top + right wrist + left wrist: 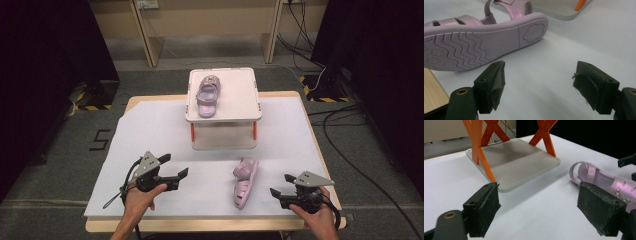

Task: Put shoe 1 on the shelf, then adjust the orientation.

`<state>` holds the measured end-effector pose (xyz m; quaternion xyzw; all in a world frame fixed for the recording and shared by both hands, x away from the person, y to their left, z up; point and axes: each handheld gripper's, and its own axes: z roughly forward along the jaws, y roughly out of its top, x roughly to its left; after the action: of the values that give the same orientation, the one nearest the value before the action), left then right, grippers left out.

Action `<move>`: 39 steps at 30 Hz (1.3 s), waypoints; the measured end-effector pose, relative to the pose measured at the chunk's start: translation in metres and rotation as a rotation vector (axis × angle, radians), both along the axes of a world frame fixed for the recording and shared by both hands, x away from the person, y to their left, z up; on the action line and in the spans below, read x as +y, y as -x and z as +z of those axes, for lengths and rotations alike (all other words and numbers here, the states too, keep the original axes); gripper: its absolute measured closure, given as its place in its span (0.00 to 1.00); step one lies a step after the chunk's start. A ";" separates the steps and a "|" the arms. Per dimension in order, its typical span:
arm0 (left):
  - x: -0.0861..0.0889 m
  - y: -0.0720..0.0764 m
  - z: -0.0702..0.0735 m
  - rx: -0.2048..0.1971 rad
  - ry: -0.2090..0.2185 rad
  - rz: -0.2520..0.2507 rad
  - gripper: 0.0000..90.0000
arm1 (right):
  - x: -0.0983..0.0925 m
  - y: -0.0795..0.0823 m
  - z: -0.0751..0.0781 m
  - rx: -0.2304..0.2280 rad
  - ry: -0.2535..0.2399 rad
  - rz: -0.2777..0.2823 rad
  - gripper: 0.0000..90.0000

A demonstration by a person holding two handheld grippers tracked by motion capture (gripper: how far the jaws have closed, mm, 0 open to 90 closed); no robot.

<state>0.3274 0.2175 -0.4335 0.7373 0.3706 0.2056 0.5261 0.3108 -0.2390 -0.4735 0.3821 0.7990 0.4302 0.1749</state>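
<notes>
Left gripper [174,166], right gripper [281,184]: black bodies, grey three-cornered plates behind the fingers. Black pads [485,207] frayed. Brass-ringed holes beside the finger bases; black cables trail rearward.

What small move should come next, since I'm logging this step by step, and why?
Probably bring the open right gripper left to the sandal lying on its side: its sole faces that gripper, neither gripper holds anything, and its mate already sits on the raised tray.

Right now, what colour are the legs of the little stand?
Orange; the crossed legs of the stand show best in the left gripper view.
</notes>
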 end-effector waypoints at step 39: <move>0.019 0.045 -0.054 0.045 -0.132 -0.005 0.18 | 0.003 -0.001 0.008 -0.030 -0.021 0.024 0.28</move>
<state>0.2824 0.2368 -0.4877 0.7759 0.3661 0.2114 0.4683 0.3120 -0.2357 -0.4658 0.3676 0.7962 0.4465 0.1778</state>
